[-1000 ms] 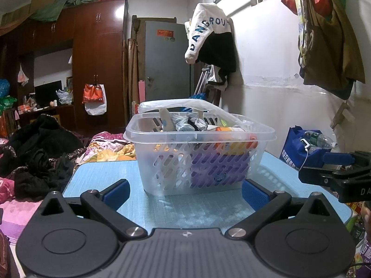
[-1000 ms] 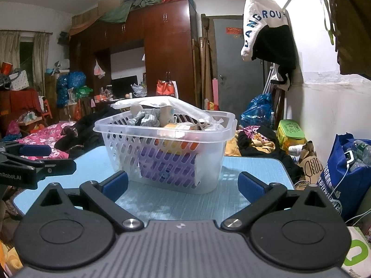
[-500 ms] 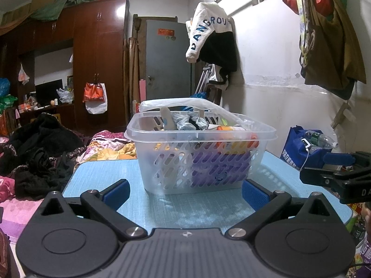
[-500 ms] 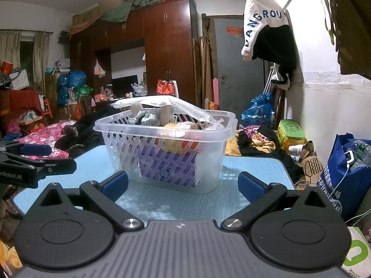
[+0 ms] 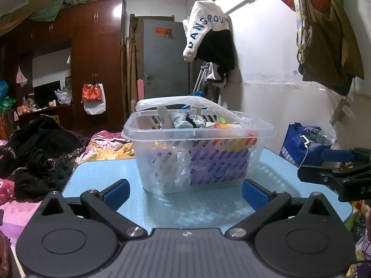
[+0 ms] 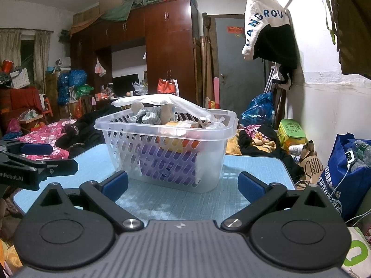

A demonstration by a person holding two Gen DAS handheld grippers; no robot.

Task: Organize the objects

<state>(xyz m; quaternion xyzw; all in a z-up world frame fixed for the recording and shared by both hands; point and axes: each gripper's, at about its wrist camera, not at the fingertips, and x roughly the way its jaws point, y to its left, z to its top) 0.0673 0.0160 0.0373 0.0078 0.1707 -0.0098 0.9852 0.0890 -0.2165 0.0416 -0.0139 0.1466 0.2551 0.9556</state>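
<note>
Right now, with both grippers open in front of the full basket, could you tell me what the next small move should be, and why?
Probably ease the right gripper forward and up toward the basket rim. Both grippers are open and empty, short of it, and the items piled inside can only be reached from the top.

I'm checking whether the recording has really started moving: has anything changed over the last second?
Nothing visibly changed. The clear perforated plastic basket sits in the same spot on the light blue table, and the left gripper and right gripper stay open and empty in front of it.
</note>
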